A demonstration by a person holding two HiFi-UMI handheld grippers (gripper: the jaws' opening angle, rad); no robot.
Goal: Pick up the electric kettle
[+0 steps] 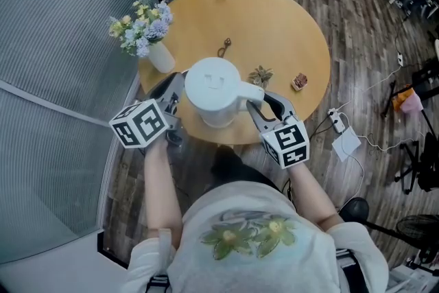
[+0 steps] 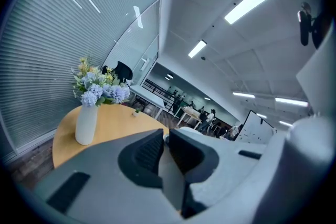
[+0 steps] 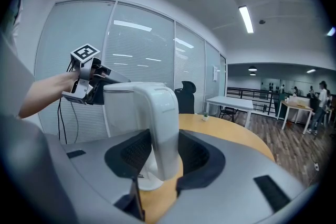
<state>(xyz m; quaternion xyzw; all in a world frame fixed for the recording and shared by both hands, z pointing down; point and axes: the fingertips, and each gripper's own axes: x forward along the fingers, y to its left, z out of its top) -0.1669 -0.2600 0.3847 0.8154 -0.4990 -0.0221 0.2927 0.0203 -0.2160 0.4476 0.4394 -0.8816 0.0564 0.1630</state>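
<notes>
The kettle (image 1: 214, 89) is at the near edge of the desk (image 1: 288, 31). The jaws of the right gripper (image 1: 258, 106) pinch its handle (image 3: 163, 123). The jaws of the left gripper (image 1: 175, 90), nearly pressed together, pinch its rim (image 1: 189, 82).

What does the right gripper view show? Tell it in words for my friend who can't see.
The right gripper has its dark jaws closed on the white handle of an electric kettle. On the kettle's far side, the left gripper, held in a hand, is at its top edge. Behind are a round wooden table and a glass wall.
</notes>
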